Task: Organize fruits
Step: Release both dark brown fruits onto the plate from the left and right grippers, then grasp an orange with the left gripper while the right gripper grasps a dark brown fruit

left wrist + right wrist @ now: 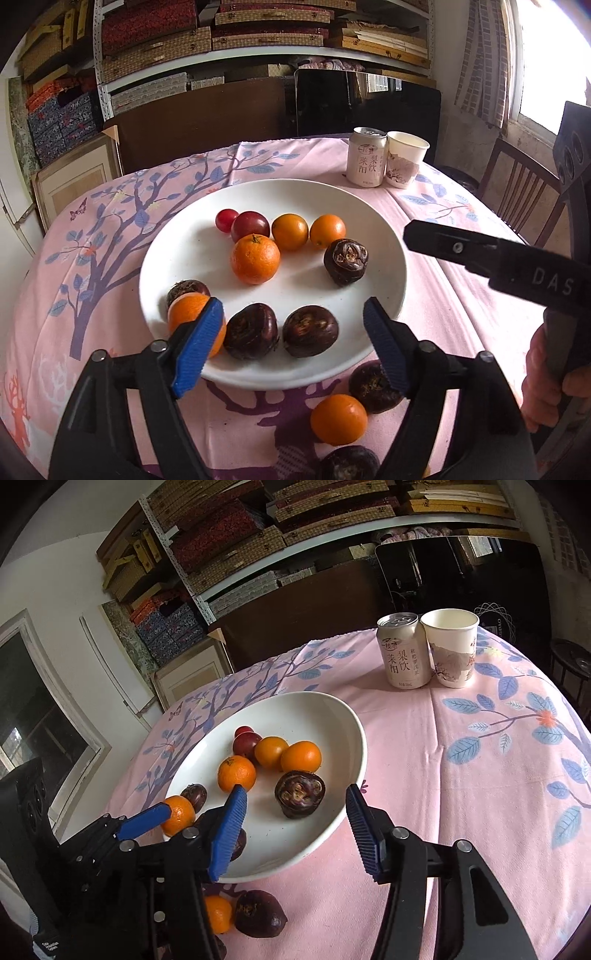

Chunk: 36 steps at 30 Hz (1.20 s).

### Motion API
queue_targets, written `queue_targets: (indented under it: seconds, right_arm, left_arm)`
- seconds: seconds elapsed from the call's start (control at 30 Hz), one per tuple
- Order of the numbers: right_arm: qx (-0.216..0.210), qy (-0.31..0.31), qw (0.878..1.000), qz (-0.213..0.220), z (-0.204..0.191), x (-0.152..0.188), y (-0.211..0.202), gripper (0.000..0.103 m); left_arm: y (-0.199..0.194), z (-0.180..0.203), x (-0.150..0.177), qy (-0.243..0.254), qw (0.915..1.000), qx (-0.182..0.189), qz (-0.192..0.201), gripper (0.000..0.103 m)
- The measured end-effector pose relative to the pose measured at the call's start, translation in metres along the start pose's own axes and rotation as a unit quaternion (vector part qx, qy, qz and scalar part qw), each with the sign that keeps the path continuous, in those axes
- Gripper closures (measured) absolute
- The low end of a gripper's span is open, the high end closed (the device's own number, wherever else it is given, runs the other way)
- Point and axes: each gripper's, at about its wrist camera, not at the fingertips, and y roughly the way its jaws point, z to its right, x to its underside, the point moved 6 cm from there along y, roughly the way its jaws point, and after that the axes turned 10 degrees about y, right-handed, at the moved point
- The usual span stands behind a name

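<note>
Left gripper [293, 345]: wide, empty.
Right gripper [295, 834]: parted, empty.
Orange [338, 419], 6 o'clock off plate [177, 266]: light, firm, rolls; pinch across middle.

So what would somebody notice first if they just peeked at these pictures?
Probably the big white plate in the middle of the pink tablecloth, holding bright oranges, small red fruits and dark brown fruits. Next, the blue-padded left gripper and right gripper, both open over the plate's near edge. Behind the plate, a drink can and a paper cup stand side by side.
</note>
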Motion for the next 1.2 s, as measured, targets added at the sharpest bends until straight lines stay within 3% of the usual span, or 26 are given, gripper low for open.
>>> queue_targets:
  seconds: [0.17,0.33,0.47,0.67,0.9,1.0,1.1,1.2]
  right_arm:
    - [0.01,-0.002,1.0,-0.007,0.008,0.02,-0.01,0.033]
    - [0.024,-0.013,0.999,-0.017,0.013,0.041,-0.018,0.023]
    - [0.027,-0.007,1.0,-0.003,0.018,0.042,-0.029,0.015]
    - [0.03,0.003,1.0,-0.001,0.024,0.041,-0.033,0.014]
    - [0.03,0.003,1.0,-0.005,0.023,0.042,-0.032,0.014]
    - [0.03,0.003,1.0,-0.006,0.023,0.042,-0.032,0.013]
    - [0.03,0.003,1.0,-0.006,0.023,0.042,-0.032,0.013]
    - [0.03,0.002,1.0,-0.005,0.023,0.042,-0.032,0.013]
  left_arm:
    - [-0.023,-0.016,0.02,-0.009,0.9994,-0.032,0.01,0.01]
    - [-0.03,-0.027,0.054,-0.045,0.9987,-0.021,-0.006,0.008]
    - [-0.031,-0.021,0.06,-0.049,0.9988,-0.004,-0.006,0.008]
    - [-0.022,0.005,0.059,-0.011,0.9997,0.015,-0.015,0.008]
    - [-0.003,0.017,0.061,0.027,0.9987,-0.009,-0.043,0.007]
    - [0.0,0.014,0.062,0.026,0.9986,-0.008,-0.045,0.004]
    - [-0.004,0.003,0.064,0.028,0.9978,-0.038,-0.046,0.004]
    - [-0.014,-0.019,0.07,-0.004,0.9978,-0.051,-0.043,0.004]
